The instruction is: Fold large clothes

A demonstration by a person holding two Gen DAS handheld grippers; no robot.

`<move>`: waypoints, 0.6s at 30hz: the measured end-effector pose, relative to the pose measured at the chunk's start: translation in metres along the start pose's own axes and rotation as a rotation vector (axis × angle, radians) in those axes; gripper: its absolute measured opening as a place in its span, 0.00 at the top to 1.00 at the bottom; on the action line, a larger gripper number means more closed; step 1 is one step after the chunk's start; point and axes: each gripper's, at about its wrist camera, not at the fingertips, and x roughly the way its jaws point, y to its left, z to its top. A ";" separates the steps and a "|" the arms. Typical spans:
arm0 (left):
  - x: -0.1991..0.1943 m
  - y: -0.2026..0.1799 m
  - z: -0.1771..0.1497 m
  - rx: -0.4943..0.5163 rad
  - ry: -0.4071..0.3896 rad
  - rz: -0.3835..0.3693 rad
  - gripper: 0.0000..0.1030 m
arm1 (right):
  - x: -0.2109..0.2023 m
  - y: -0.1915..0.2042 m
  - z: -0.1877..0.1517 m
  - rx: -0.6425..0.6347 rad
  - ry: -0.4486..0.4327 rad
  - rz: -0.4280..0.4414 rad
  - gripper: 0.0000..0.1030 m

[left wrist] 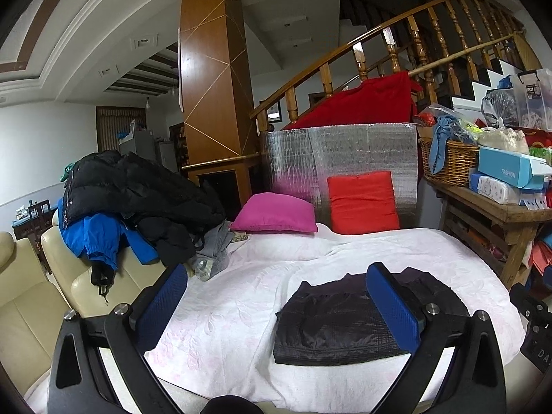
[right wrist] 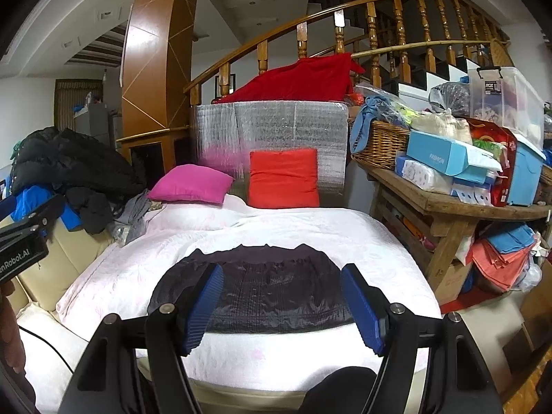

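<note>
From the left wrist camera, the left gripper [left wrist: 281, 302] is spread wide with nothing between its blue pads [left wrist: 162, 307], held above the near edge of a bed covered with a white bedspread [left wrist: 220, 314]. A dark quilted jacket [left wrist: 331, 327], folded into a flat rectangle, lies on the bedspread toward the near right side, partly behind the right-hand pad. At the head of the bed a magenta cushion [left wrist: 276, 215] lies beside a red cushion [left wrist: 362, 203] propped upright against a silver foil panel [left wrist: 345, 148]. To the left, a pile of clothes [left wrist: 138, 196], a black puffer jacket over blue and grey garments, is heaped on a cream leather sofa [left wrist: 31, 307]. A wooden table [left wrist: 496, 210] at right carries a wicker basket [left wrist: 452, 162] and boxes. From the right wrist camera, the right gripper [right wrist: 283, 307] is likewise open wide and empty, hovering over the foot of the bed with the folded jacket [right wrist: 272, 293] lying flat directly beyond its pads [right wrist: 362, 310] on the bedspread [right wrist: 310, 227]. The left gripper's black body [right wrist: 24, 241] shows at the left edge, over the sofa side.
</note>
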 end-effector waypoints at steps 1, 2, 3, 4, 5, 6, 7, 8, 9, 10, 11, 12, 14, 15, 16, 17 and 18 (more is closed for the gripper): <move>-0.001 0.000 0.000 -0.003 -0.001 -0.001 0.00 | 0.000 0.000 0.000 0.002 -0.001 -0.001 0.28; -0.002 0.001 0.000 -0.005 -0.001 -0.003 0.00 | 0.000 0.000 0.000 0.002 0.001 -0.004 0.28; -0.002 0.002 0.000 -0.007 -0.001 -0.004 0.00 | 0.001 -0.001 0.001 0.004 0.002 -0.005 0.28; -0.003 0.003 0.001 -0.010 0.000 -0.004 0.00 | 0.001 -0.001 0.001 0.005 0.004 -0.006 0.28; -0.003 0.003 0.001 -0.013 -0.001 -0.005 0.00 | 0.001 -0.001 0.001 0.006 0.004 -0.007 0.28; -0.004 0.004 0.001 -0.015 -0.002 -0.005 0.00 | 0.001 0.000 0.001 0.005 0.005 -0.007 0.28; -0.005 0.005 0.001 -0.016 -0.002 -0.003 0.00 | 0.001 0.001 0.001 0.003 0.006 -0.008 0.28; -0.006 0.006 0.001 -0.018 -0.003 -0.002 0.00 | 0.001 0.002 0.001 -0.003 0.008 -0.013 0.28; -0.007 0.007 0.001 -0.021 -0.003 -0.004 0.00 | 0.001 0.004 0.001 -0.009 0.009 -0.017 0.28; -0.007 0.008 0.002 -0.023 -0.004 -0.005 0.00 | 0.002 0.005 0.001 -0.013 0.011 -0.019 0.28; -0.008 0.009 0.002 -0.025 -0.006 -0.004 0.00 | 0.003 0.006 0.000 -0.017 0.014 -0.021 0.28; -0.008 0.010 0.001 -0.026 -0.007 -0.003 0.00 | 0.003 0.007 0.000 -0.017 0.015 -0.021 0.28; -0.009 0.010 0.001 -0.027 -0.005 -0.003 0.00 | 0.003 0.007 0.000 -0.012 0.017 -0.021 0.28; -0.009 0.011 0.001 -0.028 -0.004 -0.005 0.00 | 0.003 0.007 0.000 -0.011 0.018 -0.021 0.28; -0.009 0.010 0.001 -0.028 -0.005 -0.005 0.00 | 0.003 0.008 0.000 -0.009 0.020 -0.022 0.28; -0.009 0.010 0.000 -0.026 -0.003 -0.008 0.00 | 0.003 0.008 0.000 -0.007 0.020 -0.025 0.28; -0.009 0.010 0.000 -0.024 -0.001 -0.009 0.00 | 0.003 0.008 0.000 -0.003 0.018 -0.025 0.28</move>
